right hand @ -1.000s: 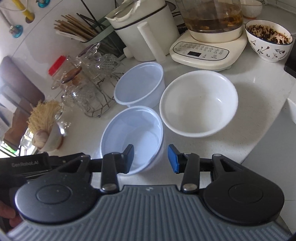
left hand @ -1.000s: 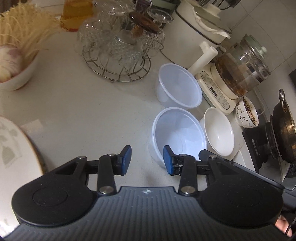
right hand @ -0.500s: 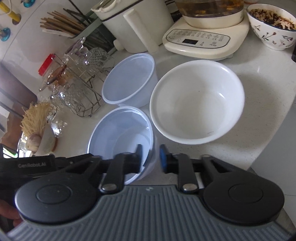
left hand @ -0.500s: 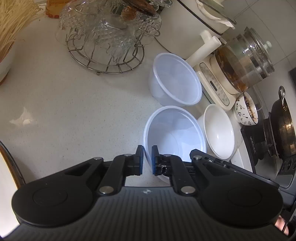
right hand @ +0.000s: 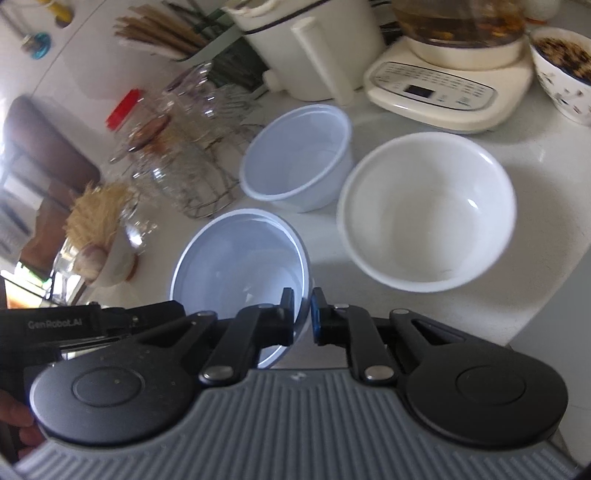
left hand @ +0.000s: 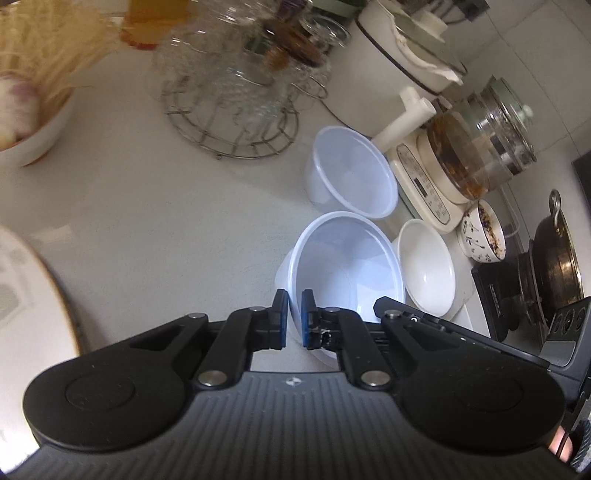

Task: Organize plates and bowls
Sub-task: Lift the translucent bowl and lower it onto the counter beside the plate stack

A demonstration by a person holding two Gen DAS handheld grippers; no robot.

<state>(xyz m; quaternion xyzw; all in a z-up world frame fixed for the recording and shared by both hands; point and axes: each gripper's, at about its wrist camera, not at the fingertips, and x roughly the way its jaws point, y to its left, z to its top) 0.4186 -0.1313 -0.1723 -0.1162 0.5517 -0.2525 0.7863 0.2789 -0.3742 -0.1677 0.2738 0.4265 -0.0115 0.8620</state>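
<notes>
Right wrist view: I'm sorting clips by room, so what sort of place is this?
Most likely a home kitchen counter: chopsticks in a holder, an electric glass kettle base, and a glassware rack.

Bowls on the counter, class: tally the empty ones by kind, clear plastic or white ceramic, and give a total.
Clear plastic bowls: 2, the near one and the far one
White ceramic bowl: 1
Total: 3

Soft daylight from the left side; motion blur smears the glass rack (left hand: pixel 236 85); fisheye bends both views' edges.
</notes>
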